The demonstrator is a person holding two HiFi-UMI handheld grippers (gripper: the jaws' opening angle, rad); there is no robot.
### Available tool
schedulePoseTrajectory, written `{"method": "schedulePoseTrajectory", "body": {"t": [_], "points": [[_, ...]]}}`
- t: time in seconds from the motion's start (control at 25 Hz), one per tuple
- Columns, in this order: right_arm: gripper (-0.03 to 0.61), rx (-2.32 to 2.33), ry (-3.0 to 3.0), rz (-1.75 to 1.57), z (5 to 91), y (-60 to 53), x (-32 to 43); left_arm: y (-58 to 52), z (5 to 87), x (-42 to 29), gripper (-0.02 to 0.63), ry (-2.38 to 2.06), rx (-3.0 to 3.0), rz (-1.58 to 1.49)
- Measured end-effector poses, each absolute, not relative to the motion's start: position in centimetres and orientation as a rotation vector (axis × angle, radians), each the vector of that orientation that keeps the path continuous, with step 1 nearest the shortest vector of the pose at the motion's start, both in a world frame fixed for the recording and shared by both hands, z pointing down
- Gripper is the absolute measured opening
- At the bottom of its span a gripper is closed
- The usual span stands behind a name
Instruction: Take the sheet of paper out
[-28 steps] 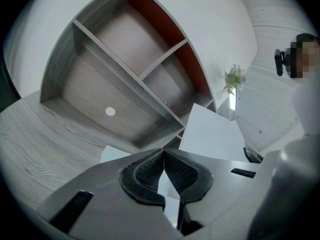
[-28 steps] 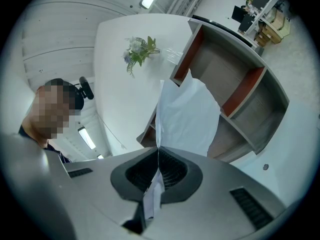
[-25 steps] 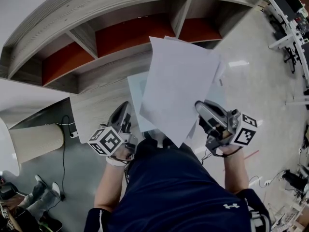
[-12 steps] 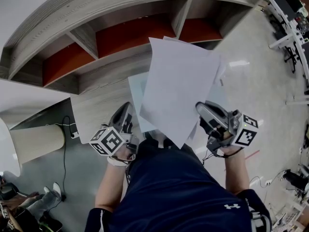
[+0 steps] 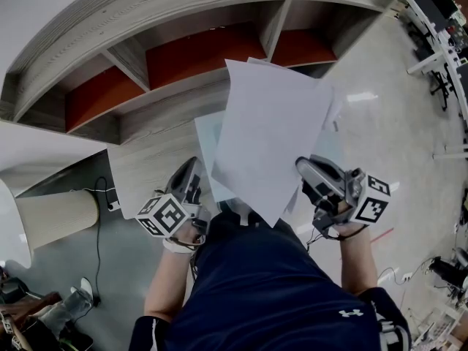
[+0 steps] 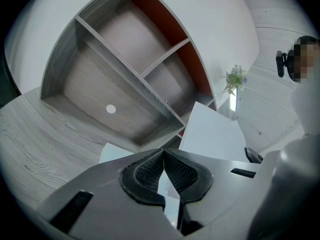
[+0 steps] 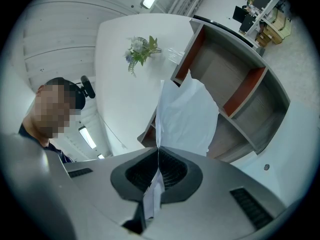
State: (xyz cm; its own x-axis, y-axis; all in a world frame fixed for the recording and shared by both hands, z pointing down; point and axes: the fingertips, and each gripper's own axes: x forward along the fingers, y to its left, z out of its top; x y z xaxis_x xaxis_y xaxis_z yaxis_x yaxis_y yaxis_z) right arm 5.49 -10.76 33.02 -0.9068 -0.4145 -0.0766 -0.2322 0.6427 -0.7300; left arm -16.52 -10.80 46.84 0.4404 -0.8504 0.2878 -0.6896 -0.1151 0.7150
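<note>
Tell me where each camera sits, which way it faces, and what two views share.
Head view: on the person's head, facing steeply down at the paper and shelf unit; shows forearms, torso, left gripper, right gripper.
Left gripper view: on that gripper, facing the shelf unit past its closed jaws.
Right gripper view: on that gripper, facing along jaws clamping the paper.
Shared: paper, shelf unit.

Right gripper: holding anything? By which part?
The paper, clamped at one side edge, near a lower corner, between the right gripper's fingers.
</note>
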Motion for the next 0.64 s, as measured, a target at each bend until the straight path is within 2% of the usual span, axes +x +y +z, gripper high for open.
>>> {"method": "schedulePoseTrajectory", "body": {"t": [0.64], "points": [[0.014,-0.518,2.625,-1.119,33.25,-10.47,5.41,-10.35,47.34,-16.57,0.015,-1.301,1.848,-0.243]]}}
